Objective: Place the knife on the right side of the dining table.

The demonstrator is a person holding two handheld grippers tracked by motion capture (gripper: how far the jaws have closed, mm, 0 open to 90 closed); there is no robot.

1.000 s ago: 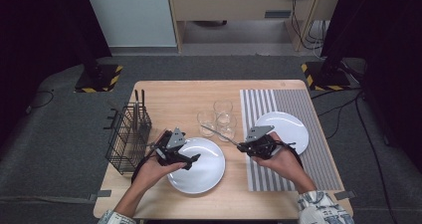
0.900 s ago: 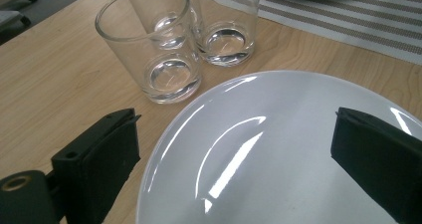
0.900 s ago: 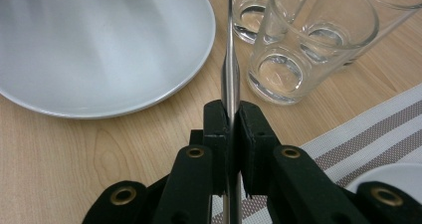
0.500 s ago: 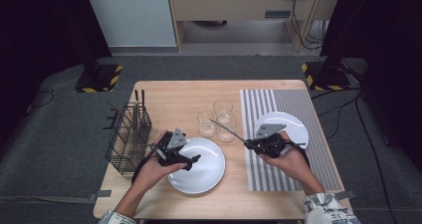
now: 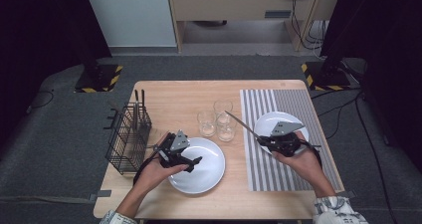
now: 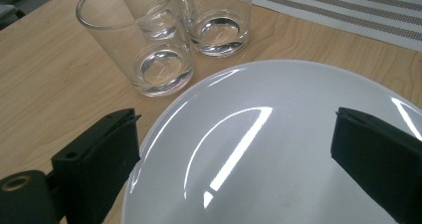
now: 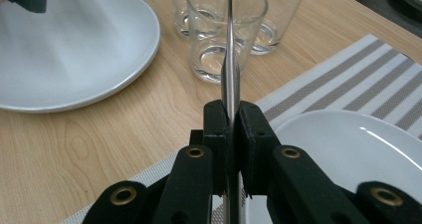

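Observation:
My right gripper (image 5: 263,140) is shut on a silver table knife (image 5: 240,124), which slants up and left toward the glasses. In the right gripper view the jaws (image 7: 231,119) clamp the blade edge-on, and the knife (image 7: 230,59) points at three clear glasses (image 7: 224,30). That hand hovers over the left edge of a white plate (image 5: 293,122) on the striped placemat (image 5: 263,169). My left gripper (image 5: 193,163) stands open over the left rim of a second white plate (image 5: 206,171). Its jaws (image 6: 234,149) straddle the plate (image 6: 278,149) with nothing between them.
Three empty glasses (image 5: 219,119) stand close together at the table's middle, just beyond the near plate and the knife tip. A black wire basket (image 5: 127,137) with utensils standing in it sits at the left edge. Bare wood lies behind the glasses.
My right gripper has shifted slightly to the right with the knife, and the knife tip has drawn back from the glasses. The left gripper has stayed put.

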